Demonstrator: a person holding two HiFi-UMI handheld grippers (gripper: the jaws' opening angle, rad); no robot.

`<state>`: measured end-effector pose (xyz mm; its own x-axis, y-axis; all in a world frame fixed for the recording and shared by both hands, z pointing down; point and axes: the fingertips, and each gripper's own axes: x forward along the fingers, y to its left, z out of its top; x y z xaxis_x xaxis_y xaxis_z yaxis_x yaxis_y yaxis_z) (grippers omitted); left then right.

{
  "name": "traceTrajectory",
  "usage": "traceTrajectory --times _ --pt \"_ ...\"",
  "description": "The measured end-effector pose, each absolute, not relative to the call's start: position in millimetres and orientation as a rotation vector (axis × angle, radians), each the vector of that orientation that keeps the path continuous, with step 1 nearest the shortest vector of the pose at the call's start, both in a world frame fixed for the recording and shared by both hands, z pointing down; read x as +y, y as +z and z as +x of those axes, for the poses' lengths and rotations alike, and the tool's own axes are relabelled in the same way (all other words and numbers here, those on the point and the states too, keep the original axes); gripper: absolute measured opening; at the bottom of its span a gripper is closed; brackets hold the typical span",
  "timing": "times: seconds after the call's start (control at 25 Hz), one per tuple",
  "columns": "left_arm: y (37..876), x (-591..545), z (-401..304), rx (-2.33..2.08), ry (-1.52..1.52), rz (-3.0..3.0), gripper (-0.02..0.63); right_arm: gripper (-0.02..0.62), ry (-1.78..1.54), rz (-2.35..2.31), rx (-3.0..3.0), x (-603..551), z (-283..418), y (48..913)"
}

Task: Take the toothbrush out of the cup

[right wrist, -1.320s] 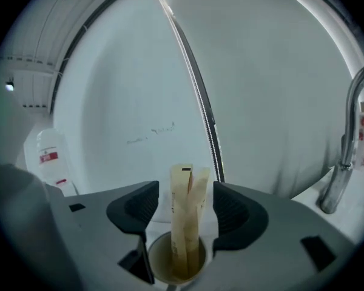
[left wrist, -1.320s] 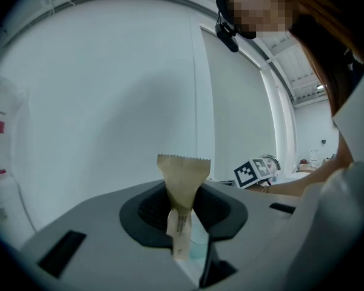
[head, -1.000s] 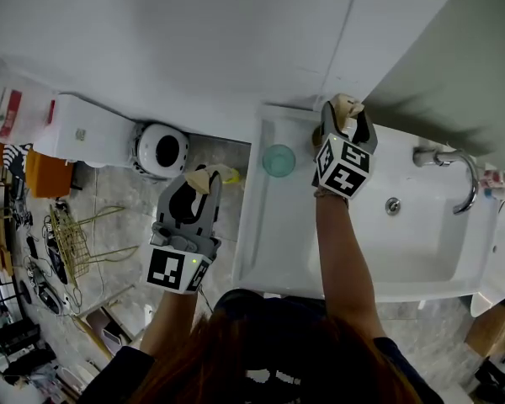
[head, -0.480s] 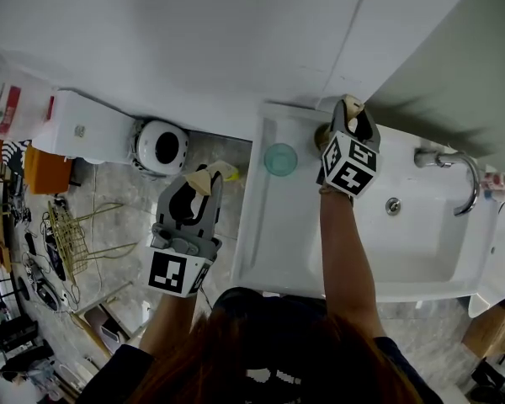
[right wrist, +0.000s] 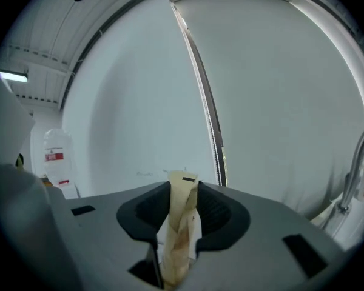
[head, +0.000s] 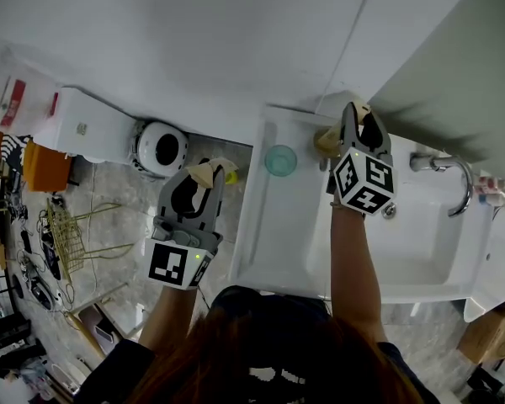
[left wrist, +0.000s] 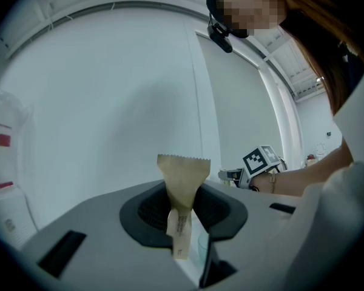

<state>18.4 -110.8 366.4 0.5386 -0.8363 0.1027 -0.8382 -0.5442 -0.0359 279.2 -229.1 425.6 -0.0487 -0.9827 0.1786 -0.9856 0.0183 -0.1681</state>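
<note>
**Right tool [head: 358, 112] closing on an upright tan strip [right wrist: 179, 223]; cup [head: 279, 160] down-left of it**

Right tool's jaws are closing and the pads already pinch the tan strip, which stands upright across them. I read it as the toothbrush but can't confirm that. Your left tool [head: 206, 173] is clamped on a serrated strip [left wrist: 183, 180] and hangs off the sink [head: 257, 234], over the floor, so right is the nearer hand. The teal cup sits on the sink's back-left rim, between the tools and apart from both. A tan lump [head: 326, 141] is just beside the right tool. The strip's axis is vertical and the tool points level at the wall, so pull straight up. Head view gives you cup and layout, not the grip. Right gripper view gives the grip but no cup.
</note>
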Motion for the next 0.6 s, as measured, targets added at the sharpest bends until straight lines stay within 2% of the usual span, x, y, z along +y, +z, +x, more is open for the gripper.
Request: traceTrajectory --times 0.6 --pt "301 -91 46 -1.45 0.061 2.818 0.101 0.126 -0.074 1.994 -2.428 -128 260 301"
